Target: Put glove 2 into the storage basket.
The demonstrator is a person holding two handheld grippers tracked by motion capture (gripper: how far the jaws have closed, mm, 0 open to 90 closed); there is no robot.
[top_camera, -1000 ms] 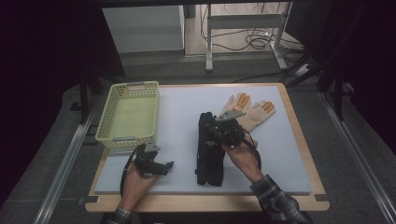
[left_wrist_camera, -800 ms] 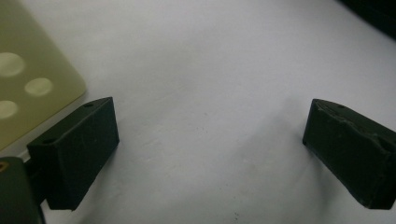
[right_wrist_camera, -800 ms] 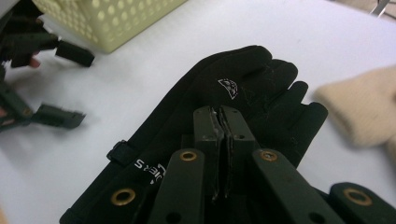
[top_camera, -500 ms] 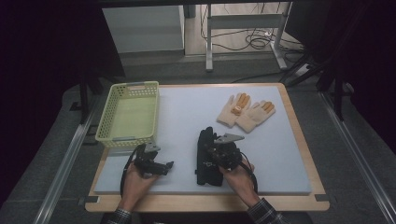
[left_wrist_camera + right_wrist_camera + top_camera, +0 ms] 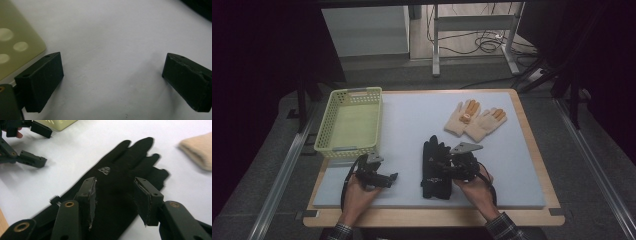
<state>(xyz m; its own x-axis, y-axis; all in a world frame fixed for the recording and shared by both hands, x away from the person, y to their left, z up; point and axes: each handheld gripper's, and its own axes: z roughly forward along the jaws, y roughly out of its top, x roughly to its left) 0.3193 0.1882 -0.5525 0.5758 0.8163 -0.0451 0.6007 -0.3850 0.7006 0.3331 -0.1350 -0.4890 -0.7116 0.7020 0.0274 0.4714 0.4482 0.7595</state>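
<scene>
The black gloves [image 5: 435,169] lie flat on the white mat [image 5: 412,125] at my near side, cuff toward me and fingers pointing away, one seemingly stacked on the other. My right gripper [image 5: 115,197] hangs low over the palm, and its jaws have just been opening: they now stand part way apart, one on each side of the palm, with the glove cloth under the gap and neither pad pressing on it, so nothing is held. My left gripper [image 5: 112,82] sits just left of the gloves with its jaws wide apart over bare mat and nothing between them; a corner of the basket [image 5: 351,122] shows beside its left jaw. The basket stands empty at the mat's left edge, and the tan gloves [image 5: 474,119] lie well apart at the far right. I judge that this is the start of a pick: I am lining up on the black gloves, most likely to carry them to the basket. The next move calls for dropping the last bit, pinching enough cloth to catch both layers rather than the top one alone, then lifting clear before swinging left. Too shallow a bite and the cloth may slip out.
</scene>
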